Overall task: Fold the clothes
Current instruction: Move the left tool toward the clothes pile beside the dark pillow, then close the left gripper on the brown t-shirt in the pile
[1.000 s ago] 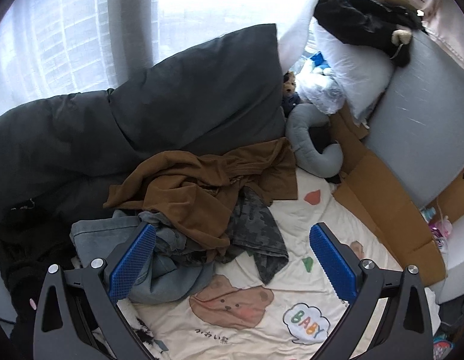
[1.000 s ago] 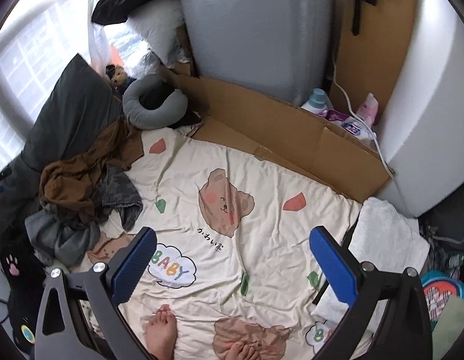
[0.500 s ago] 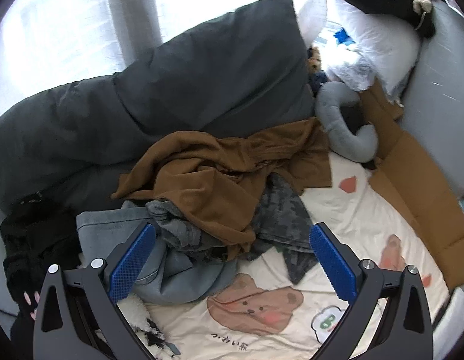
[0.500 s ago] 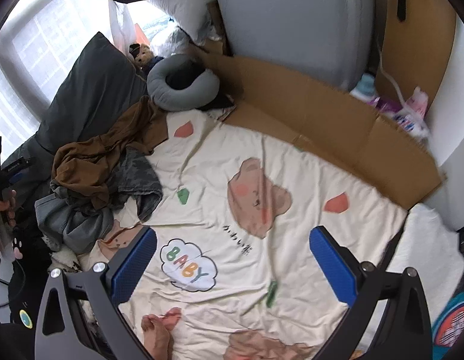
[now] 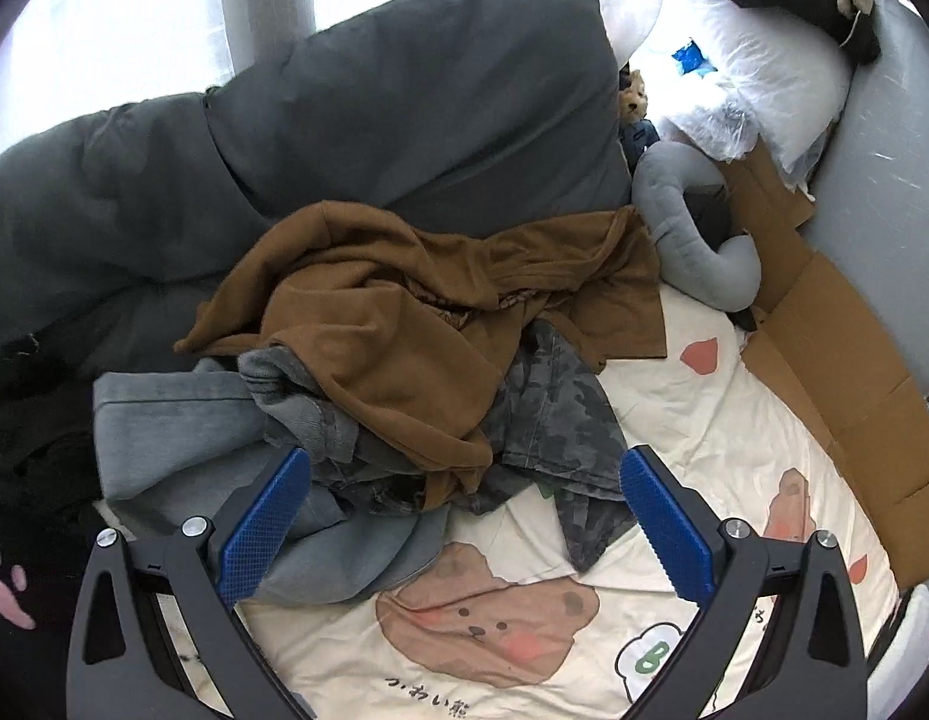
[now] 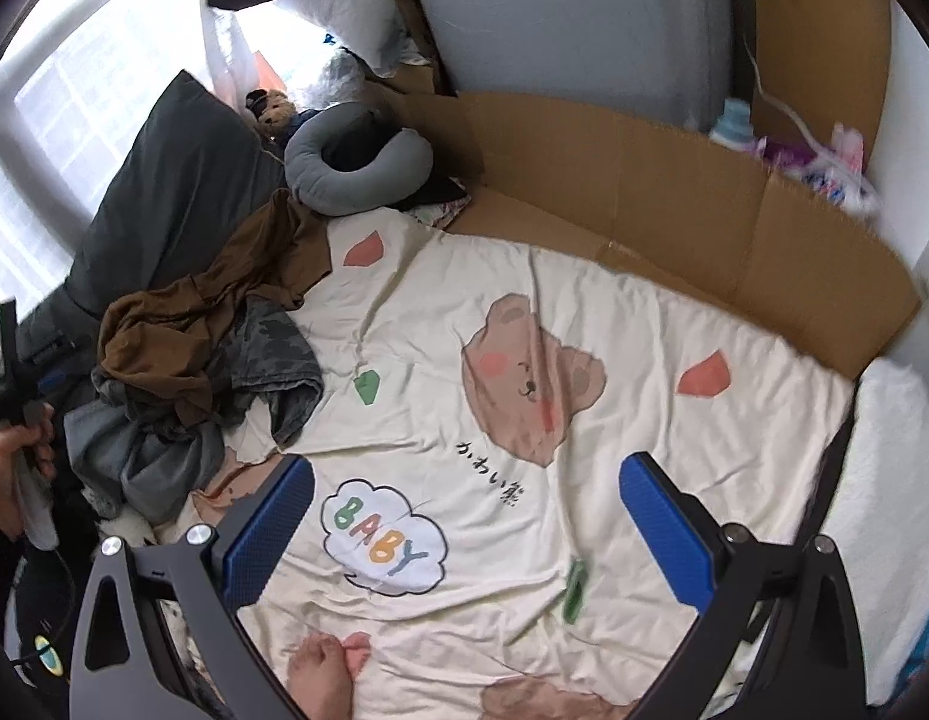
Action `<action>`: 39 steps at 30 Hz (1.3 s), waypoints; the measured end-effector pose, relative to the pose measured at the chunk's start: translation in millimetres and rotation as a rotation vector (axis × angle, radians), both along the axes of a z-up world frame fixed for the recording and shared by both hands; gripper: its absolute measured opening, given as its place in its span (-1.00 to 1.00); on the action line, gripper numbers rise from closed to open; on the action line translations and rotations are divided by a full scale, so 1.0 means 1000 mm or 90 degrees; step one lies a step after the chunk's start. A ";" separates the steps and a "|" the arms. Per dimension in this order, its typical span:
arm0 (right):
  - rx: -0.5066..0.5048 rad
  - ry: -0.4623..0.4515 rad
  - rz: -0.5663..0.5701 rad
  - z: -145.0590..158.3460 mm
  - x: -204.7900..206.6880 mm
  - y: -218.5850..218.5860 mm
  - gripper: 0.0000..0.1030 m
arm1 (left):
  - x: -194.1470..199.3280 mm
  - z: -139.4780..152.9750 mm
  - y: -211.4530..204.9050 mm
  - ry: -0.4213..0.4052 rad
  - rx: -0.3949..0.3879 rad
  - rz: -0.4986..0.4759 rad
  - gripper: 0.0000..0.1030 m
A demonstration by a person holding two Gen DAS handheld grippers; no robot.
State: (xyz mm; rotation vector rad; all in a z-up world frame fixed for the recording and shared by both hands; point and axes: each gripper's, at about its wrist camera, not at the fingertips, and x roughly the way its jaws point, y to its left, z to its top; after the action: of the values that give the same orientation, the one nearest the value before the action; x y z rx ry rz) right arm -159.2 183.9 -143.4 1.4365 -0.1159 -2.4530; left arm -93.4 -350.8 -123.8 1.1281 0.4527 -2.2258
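A heap of clothes lies on a cream bear-print sheet: a brown garment on top, a grey camouflage piece under it, and a grey-blue garment at the left. My left gripper hovers open just above the near edge of the heap, holding nothing. In the right wrist view the same heap, with its brown garment, sits at the left. My right gripper hangs open over the bare sheet near the "BABY" print, away from the clothes.
A large dark grey pillow and duvet lie behind the heap. A grey neck pillow and flat cardboard border the sheet. A person's bare foot rests on the sheet's near edge, and a hand holds the other gripper at far left.
My left gripper has moved forward and down toward the heap, which now looms larger. My right gripper has drifted left and slightly lower over the sheet. Both stay open.
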 end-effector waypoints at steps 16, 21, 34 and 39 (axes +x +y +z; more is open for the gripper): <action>-0.011 -0.013 -0.004 -0.067 0.000 0.018 0.99 | -0.020 -0.082 -0.039 -0.033 0.071 0.048 0.99; -0.009 -0.020 -0.002 -0.085 0.000 0.022 0.99 | -0.020 -0.096 -0.057 -0.008 0.106 0.073 0.98; -0.042 -0.061 0.000 -0.124 0.004 0.018 0.99 | -0.017 -0.114 -0.077 0.063 0.178 0.116 0.36; -0.027 -0.066 0.000 -0.129 0.007 0.016 0.99 | -0.009 -0.119 -0.080 0.097 0.253 0.148 0.15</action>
State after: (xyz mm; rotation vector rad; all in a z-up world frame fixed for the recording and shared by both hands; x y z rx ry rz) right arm -152.1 200.2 -271.9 1.5451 -0.1890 -2.3622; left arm -102.2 -431.0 -242.6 1.0348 1.0716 -2.0743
